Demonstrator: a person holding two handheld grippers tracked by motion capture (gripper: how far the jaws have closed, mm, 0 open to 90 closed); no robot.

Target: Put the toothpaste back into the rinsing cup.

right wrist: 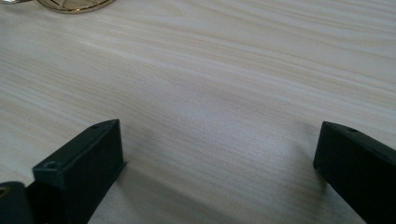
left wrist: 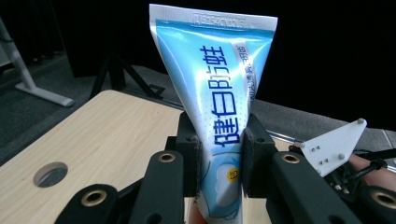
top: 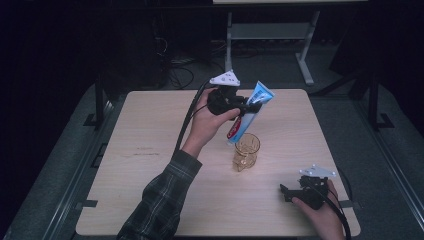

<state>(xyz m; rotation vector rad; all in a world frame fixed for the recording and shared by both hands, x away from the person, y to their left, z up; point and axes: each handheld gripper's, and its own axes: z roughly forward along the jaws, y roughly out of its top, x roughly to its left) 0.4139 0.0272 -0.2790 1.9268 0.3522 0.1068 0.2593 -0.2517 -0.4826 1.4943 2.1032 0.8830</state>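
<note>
Your left gripper (top: 248, 106) jaws clamp toothpaste tube (left wrist: 219, 93) just above glass mug (top: 246, 151), mid-desk (top: 150, 150); right gripper (top: 290, 192) jaws wide, empty, nr front edge.

Your left gripper (top: 252, 106) clamps a blue-and-white toothpaste tube with a red band (top: 248, 114), tilted, its lower end just above the amber glass mug (top: 246, 151) standing near the middle of the pale wooden table (top: 150, 150). Your right gripper (top: 286, 192) rests near the table's near right corner, well apart from the mug.
</note>
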